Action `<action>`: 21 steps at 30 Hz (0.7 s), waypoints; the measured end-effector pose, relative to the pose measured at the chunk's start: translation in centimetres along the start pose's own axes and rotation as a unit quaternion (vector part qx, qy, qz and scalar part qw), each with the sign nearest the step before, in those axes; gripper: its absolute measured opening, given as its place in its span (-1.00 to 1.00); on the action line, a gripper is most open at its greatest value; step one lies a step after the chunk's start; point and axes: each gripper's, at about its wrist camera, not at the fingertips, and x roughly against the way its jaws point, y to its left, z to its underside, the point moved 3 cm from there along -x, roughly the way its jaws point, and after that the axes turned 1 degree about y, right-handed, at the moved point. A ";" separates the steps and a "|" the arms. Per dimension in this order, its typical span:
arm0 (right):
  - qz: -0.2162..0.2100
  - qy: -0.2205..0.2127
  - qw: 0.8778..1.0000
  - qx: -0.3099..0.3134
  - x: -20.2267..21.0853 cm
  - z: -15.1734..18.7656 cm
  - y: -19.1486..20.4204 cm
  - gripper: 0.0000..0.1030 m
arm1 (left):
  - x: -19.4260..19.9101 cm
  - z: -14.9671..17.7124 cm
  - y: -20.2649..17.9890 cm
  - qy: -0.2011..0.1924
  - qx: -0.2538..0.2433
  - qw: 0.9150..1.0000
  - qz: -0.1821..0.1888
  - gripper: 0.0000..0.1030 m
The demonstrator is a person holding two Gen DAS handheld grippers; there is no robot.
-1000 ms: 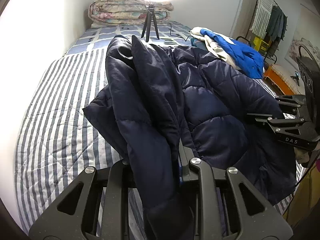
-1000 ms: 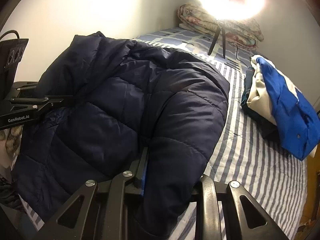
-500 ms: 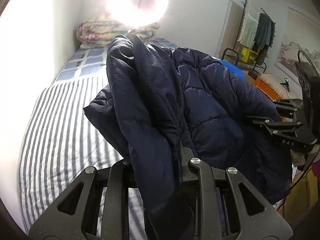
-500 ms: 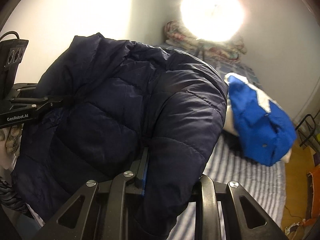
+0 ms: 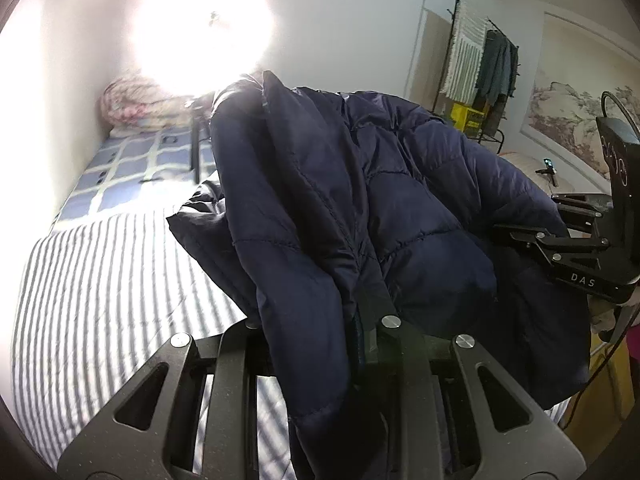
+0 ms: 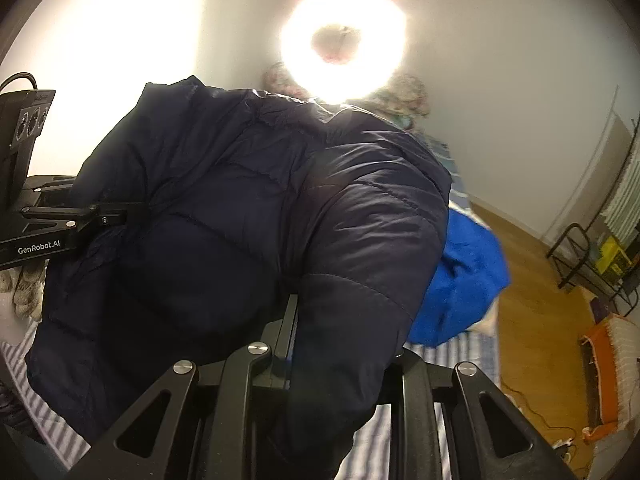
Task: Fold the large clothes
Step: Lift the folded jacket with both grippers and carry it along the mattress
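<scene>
Fabric of the navy puffer jacket (image 5: 400, 208) is pinched in both grippers. The left gripper (image 5: 316, 344) is closed on a hem or front edge, a long fold trailing down between its fingers toward 6 o'clock. The right gripper (image 6: 332, 344) is likewise clamped on a thick quilted roll, which bulges over its fingers toward 1 o'clock. The jacket is held up in the air between the two, above the striped bed (image 5: 100, 280), its bulk hanging toward 3 o'clock in the left wrist view, where the other gripper is seen biting the cloth.

The jacket is judged to be light for its size but bulky, springy and slick-shelled; folds are likely to puff open, and a shallow pinch could slip. Firmer holds would be expected on stitched seams, the hem or the collar than on padded panels.

Farther out, a blue garment (image 6: 464, 280) lies on the bed at 3 o'clock in the right view, a ring light (image 6: 344, 40) glares at 12, and a clothes rack (image 5: 484, 64) stands at 2 in the left view.
</scene>
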 end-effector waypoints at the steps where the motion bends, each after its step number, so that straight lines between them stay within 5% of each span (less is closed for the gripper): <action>1: 0.006 -0.001 1.000 0.000 -0.1 -0.3 -0.8 -0.59 | -0.6 -0.7 -0.3 -0.003 -0.001 1.000 0.003 -0.59; 21: 0.093 -0.010 0.995 -0.019 -9.2 -9.0 -17.5 -0.59 | -16.0 -14.3 -0.6 -0.039 -0.002 0.999 0.038 -0.59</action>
